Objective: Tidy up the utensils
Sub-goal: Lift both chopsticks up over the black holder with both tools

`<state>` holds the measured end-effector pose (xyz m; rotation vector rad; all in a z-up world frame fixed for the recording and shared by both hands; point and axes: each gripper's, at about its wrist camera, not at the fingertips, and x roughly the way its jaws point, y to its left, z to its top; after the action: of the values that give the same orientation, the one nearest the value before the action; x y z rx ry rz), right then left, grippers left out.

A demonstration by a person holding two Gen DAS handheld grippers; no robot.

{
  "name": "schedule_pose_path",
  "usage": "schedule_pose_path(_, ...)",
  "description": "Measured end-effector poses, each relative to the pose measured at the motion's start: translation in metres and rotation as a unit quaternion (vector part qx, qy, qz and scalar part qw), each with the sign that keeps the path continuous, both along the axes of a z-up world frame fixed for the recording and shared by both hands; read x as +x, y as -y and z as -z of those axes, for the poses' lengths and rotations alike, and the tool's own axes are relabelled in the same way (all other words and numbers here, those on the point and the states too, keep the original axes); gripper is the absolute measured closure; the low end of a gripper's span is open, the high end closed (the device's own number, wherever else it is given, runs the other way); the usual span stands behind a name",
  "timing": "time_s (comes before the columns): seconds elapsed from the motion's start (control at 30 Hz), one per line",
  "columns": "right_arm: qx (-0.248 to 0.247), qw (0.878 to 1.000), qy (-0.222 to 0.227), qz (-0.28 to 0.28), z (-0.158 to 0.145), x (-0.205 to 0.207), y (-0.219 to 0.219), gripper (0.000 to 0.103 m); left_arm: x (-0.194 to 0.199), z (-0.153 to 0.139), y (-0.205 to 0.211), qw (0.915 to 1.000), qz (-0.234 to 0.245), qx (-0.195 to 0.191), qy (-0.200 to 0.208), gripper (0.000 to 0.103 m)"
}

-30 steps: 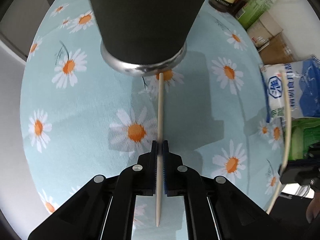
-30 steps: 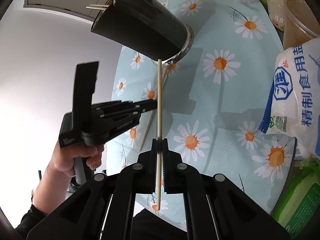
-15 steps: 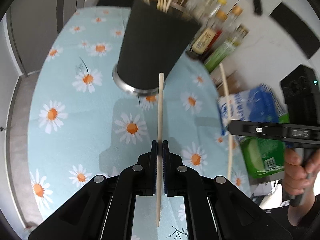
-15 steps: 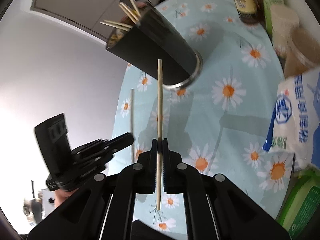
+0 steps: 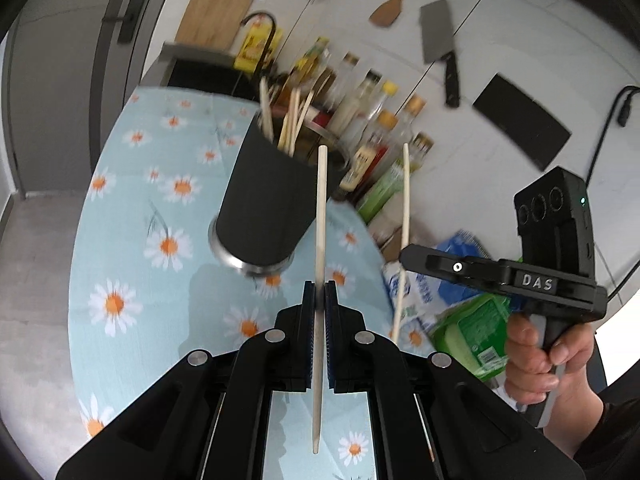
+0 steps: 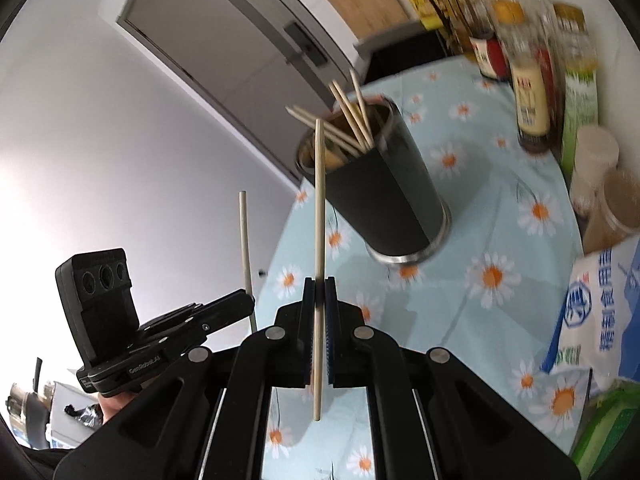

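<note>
Chopsticks were up in both grippers, one apiece! The left gripper (image 5: 319, 292) had its jaws clamped on a pale chopstick (image 5: 321, 216) at about mid-length, the stick running straight ahead along the fingers, its far tip just in front of the rim of the black cup (image 5: 266, 200). The cup stood ahead and slightly left on the daisy cloth (image 5: 120, 248), a handful of sticks (image 5: 290, 120) already poking out. Off to the right, the right gripper (image 5: 404, 258) pinched the second chopstick (image 5: 405, 200), upright. From its own camera, the right gripper (image 6: 319, 292) was clenched on that stick (image 6: 319, 200), tip level with the cup (image 6: 384, 196) mouth ahead. Bottles (image 6: 528, 92) lined the far right.
</note>
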<state>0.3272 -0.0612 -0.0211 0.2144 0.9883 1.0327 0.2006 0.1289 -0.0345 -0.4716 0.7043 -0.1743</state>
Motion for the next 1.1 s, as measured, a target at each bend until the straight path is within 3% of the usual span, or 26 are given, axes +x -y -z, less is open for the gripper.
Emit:
schedule_pose_path(0.17,0.021,0.999,0.045,0.017,-0.018,-0.001,-0.001,0.097,0.007,-0.016,-0.008,0.9991,-0.001,-0.011,0.04,0.099)
schedule_pose_path(0.43,0.056,0.995,0.067,0.043,-0.034,0.009,0.001,0.097,0.024,-0.034,-0.019,0.997,-0.009,-0.007,0.077,0.099)
schedule_pose_path(0.67,0.068,0.989,0.116,0.062,-0.054,0.014,-0.005,0.097,0.037,-0.049,-0.027,0.9939,-0.019,-0.008,0.108,0.099)
schedule_pose_path(1.1,0.102,0.975,0.175,0.095,-0.09,0.039,-0.023,0.097,0.067,-0.093,-0.038,0.9813,-0.045,0.018,0.186,0.099)
